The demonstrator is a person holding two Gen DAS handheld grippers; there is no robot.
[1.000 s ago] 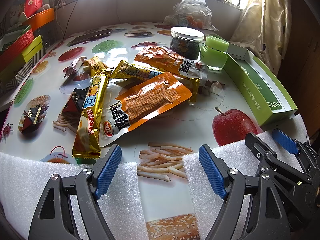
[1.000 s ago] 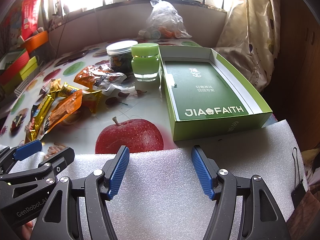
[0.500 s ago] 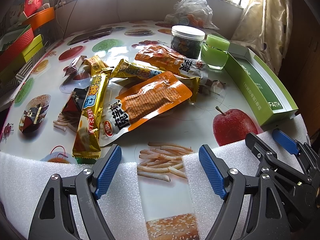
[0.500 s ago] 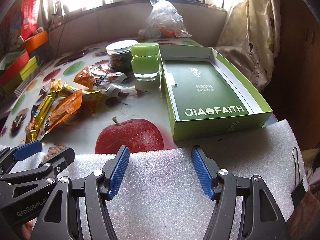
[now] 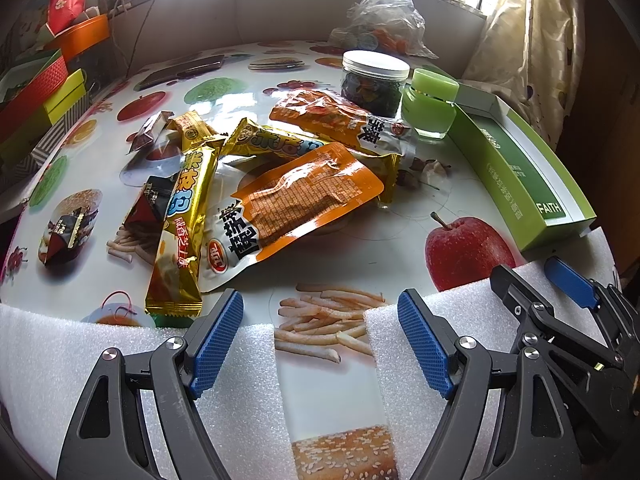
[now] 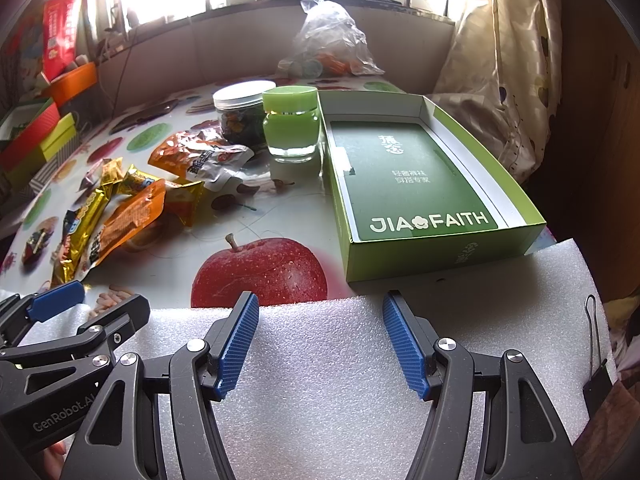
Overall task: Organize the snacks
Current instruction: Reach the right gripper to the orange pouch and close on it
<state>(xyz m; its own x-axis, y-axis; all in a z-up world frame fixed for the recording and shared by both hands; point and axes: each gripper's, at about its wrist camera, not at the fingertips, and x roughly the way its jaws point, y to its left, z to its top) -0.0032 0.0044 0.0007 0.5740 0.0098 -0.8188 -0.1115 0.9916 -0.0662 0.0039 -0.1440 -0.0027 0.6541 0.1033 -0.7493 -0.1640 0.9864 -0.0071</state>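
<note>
At the near edge of a table (image 5: 332,392) covered in a glossy fruit-and-burger print, the left gripper (image 5: 320,340) hovers with its blue-padded jaws spread wide and nothing between them, over two sheets of white foam padding (image 5: 80,360). Just beyond its tips lies a heap of snacks: a long gold foil bar wrapper (image 5: 184,224) nearest the left finger, a flat orange pouch with black lettering (image 5: 296,208) resting partly on it, a second gold wrapper (image 5: 280,142) and another orange pouch (image 5: 332,120) behind, and small dark wrapped sweets (image 5: 148,204) to the left.

To its right, the right gripper (image 6: 320,340) sits equally wide apart and empty over the foam (image 6: 320,380), with the printed red apple (image 6: 260,272) just ahead of it and the open green cardboard box marked JIA FAITH (image 6: 436,252) ahead and to the right, well apart from the snack heap. A green-lidded glass jar (image 6: 290,124) stands just beside the box's far left corner, touching or nearly touching a clear jar with a white lid (image 6: 242,114). A crumpled clear plastic bag (image 6: 328,44) rests at the far wall.

Compared with a second ago, neither gripper has shifted noticeably and the snacks lie as they did.
</note>
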